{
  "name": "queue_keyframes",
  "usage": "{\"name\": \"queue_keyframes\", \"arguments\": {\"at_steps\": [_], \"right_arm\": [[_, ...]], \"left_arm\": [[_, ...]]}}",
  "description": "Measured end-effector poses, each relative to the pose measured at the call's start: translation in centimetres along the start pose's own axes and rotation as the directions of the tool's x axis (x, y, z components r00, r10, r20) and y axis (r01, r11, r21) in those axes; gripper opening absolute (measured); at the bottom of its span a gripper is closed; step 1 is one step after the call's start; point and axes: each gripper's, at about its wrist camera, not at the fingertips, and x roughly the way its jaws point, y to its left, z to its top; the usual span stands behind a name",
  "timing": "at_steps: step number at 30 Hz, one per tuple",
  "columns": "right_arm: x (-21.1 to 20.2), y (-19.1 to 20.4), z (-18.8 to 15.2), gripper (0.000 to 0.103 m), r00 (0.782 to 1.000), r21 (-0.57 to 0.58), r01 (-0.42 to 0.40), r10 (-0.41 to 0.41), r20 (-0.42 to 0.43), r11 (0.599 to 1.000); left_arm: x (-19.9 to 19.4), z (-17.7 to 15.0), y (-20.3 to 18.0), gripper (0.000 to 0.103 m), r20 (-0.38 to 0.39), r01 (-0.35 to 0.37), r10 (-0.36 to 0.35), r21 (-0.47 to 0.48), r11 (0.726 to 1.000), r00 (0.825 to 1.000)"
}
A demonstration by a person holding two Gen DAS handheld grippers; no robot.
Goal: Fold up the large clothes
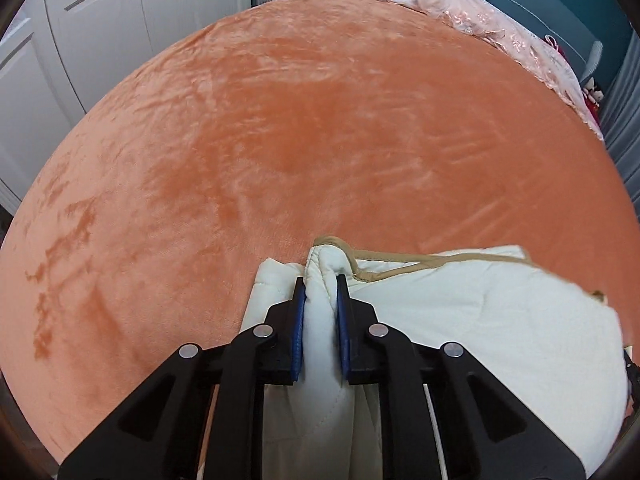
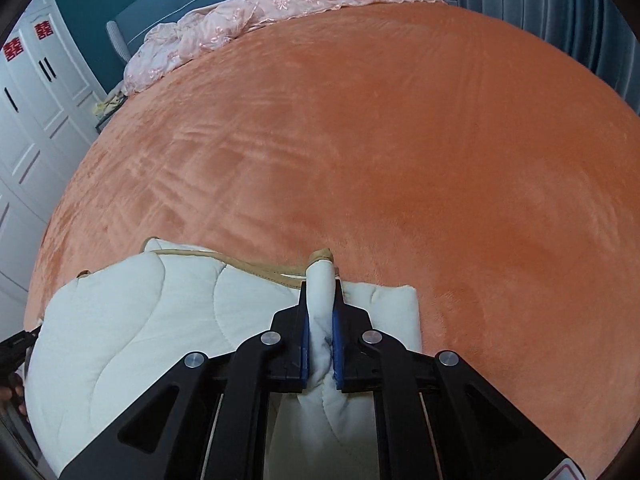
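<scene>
The quilted garment is cream-white with tan binding along its edge, lying on a plain orange plush bedspread. A pale pink coverlet with a floral pattern lies before a teal headboard. The white wardrobe doors carry red emblems, and both black grippers have blue pads.

Both tools tilt steeply down, side by side at the near edge of the scene: the left tool and the right tool each have blue pads clamped on a pinch of padded white cloth (fingers nearly closed).
</scene>
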Motion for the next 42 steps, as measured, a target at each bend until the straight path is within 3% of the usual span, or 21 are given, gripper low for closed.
{"name": "queue_keyframes", "arguments": {"at_steps": [4, 10, 24, 38, 42], "right_arm": [[1.3, -1.0, -0.5, 0.008, 0.998, 0.033, -0.057, 0.058, -0.004, 0.998], [1.8, -0.3, -1.0, 0.008, 0.998, 0.012, -0.05, 0.05, 0.032, 0.999], [1.9, -1.3, -1.2, 0.009, 0.993, 0.047, -0.108, 0.105, 0.059, 0.993], [1.9, -1.1, -0.9, 0.009, 0.994, 0.046, -0.1, 0.098, 0.054, 0.994], [1.8, -2.6, 0.0, 0.01, 0.984, 0.119, -0.176, 0.173, 0.032, 0.977]], "left_arm": [[0.8, -0.9, -0.5, 0.018, 0.036, -0.044, 0.043, 0.024, 0.999, 0.998], [1.4, -1.4, -1.7, 0.019, 0.071, -0.125, 0.12, 0.068, 0.99, 0.99], [1.9, -1.6, -3.1, 0.019, 0.094, -0.232, 0.221, 0.117, 0.966, 0.971], [1.9, -1.3, -2.6, 0.021, 0.088, -0.211, 0.202, 0.104, 0.972, 0.975], [0.9, -0.1, -2.0, 0.029, 0.072, -0.192, 0.186, 0.079, 0.978, 0.98]]}}
